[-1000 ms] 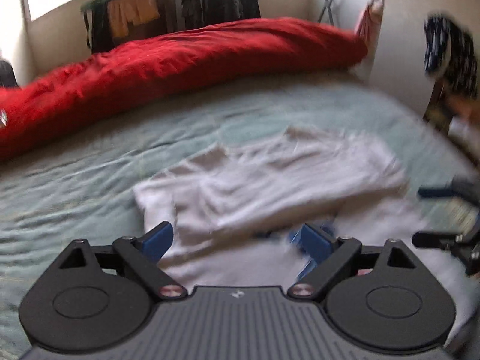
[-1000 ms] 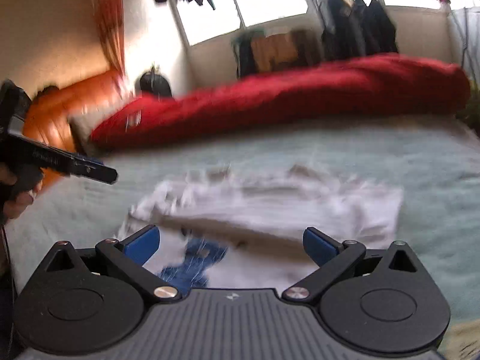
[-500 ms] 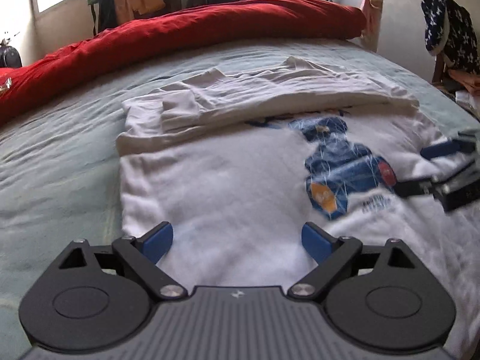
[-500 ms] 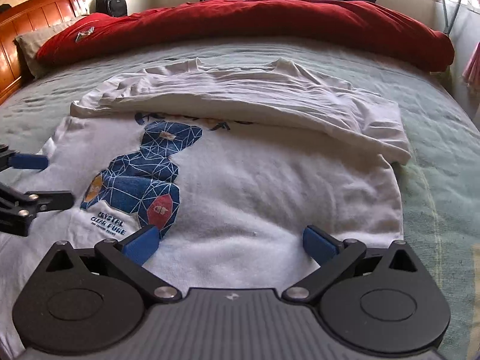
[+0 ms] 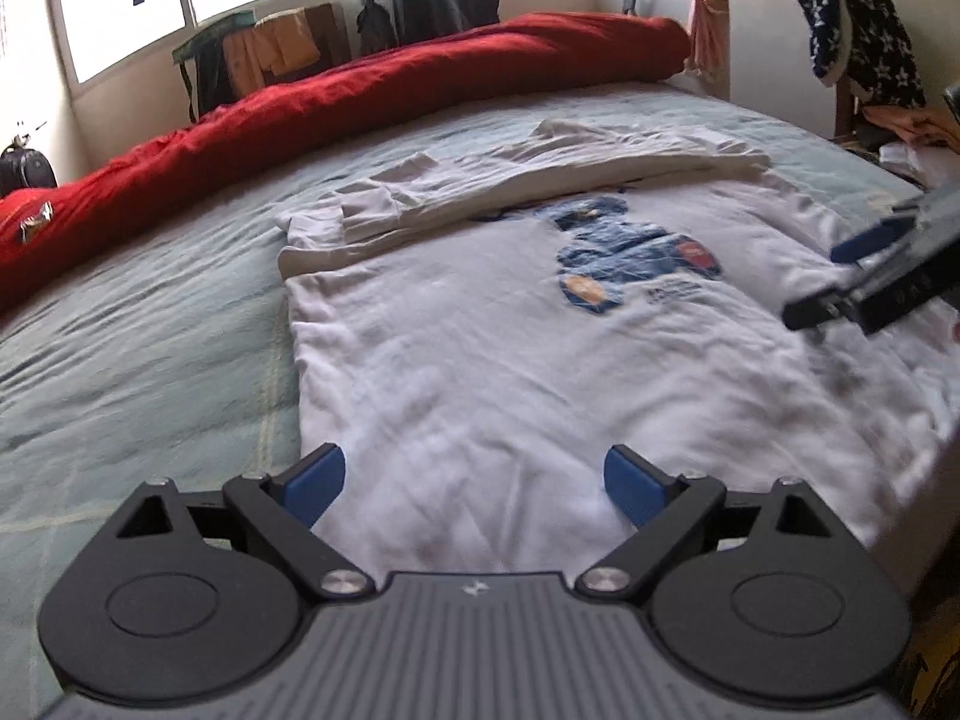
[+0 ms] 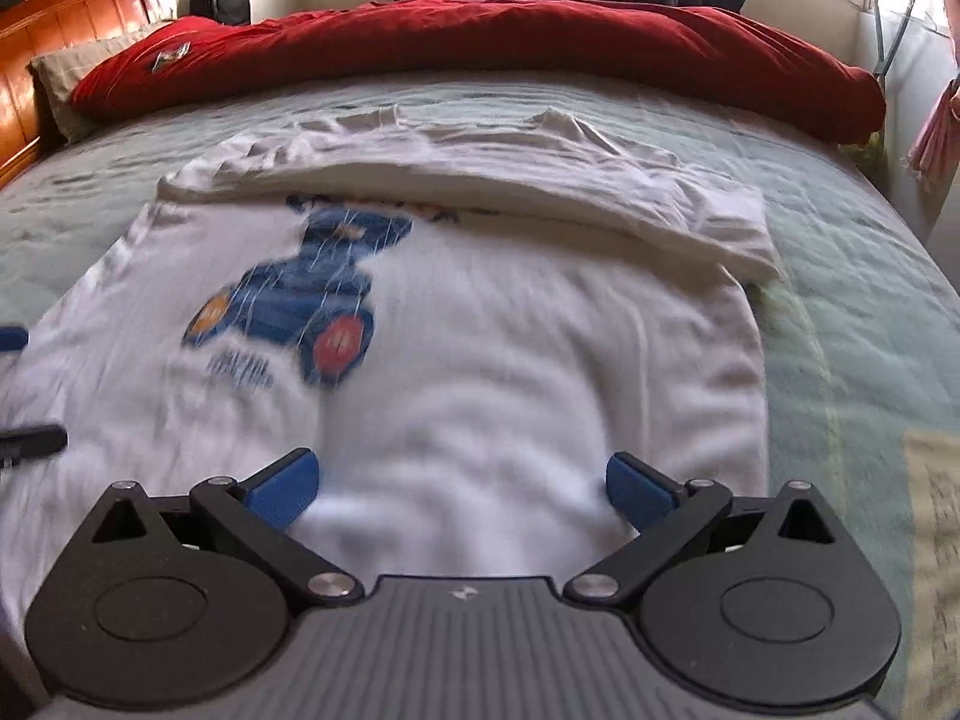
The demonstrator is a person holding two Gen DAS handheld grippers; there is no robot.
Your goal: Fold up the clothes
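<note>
The white T-shirt lay print side up on the pale green bedspread, well in front of the red duvet bunched along the far edge of the bed. One fold appeared complete: the far long edge of the garment, sleeves included, lay turned over the body, and its folded edge covered the top of the blue polygon-pattern print. The near long edge remained flat and unfolded, so the matching second fold and any crosswise fold were judged still to be done.

The left gripper was positioned above the near hem, jaws apart and holding nothing. The right gripper was likewise positioned over the near hem further along, jaws apart and empty; neither gripped fabric.

A short line of blue lettering sat below the print. Motion blur made it unreadable in both views. No brand or care label was visible.
</note>
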